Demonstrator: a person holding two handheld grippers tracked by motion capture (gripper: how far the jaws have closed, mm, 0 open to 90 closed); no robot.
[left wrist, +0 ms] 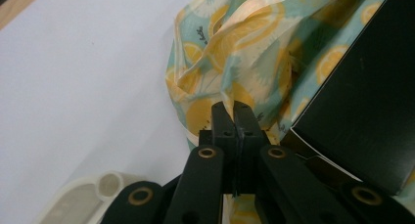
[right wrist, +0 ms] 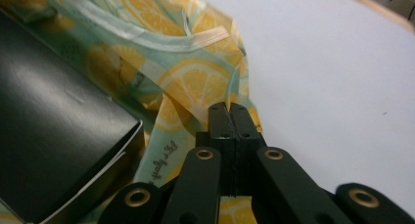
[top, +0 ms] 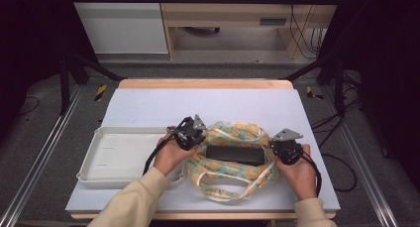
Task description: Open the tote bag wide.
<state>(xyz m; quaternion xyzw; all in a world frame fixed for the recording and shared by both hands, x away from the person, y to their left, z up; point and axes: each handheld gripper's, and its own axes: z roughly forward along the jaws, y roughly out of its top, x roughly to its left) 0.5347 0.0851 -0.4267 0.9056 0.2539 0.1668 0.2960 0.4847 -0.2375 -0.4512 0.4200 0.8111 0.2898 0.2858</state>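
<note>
A lemon-print fabric bag (top: 232,157) is seen near the front edge of the white table top (top: 148,105), slightly right of centre, with its mouth spread open and its cream handles (top: 225,190) trailing toward the person. A flat black box (top: 235,154) is lodged lengthwise in the opening. The bag's left rim is clamped between the closed jaws of the left gripper (top: 194,136); in the left gripper view the cloth (left wrist: 230,53) is pinched at the jaw tips (left wrist: 234,109), with the box's corner just beside them. The right rim is clamped likewise by the right gripper (top: 282,150), the fabric fold (right wrist: 195,82) being nipped at its tips (right wrist: 228,110). Both grippers are held low at the bag, 1 at each end of the box. The forearms in cream sleeves (top: 133,202) are brought in from the bottom edge. A white plastic tray (top: 111,160) is placed just left of the bag.
</note>
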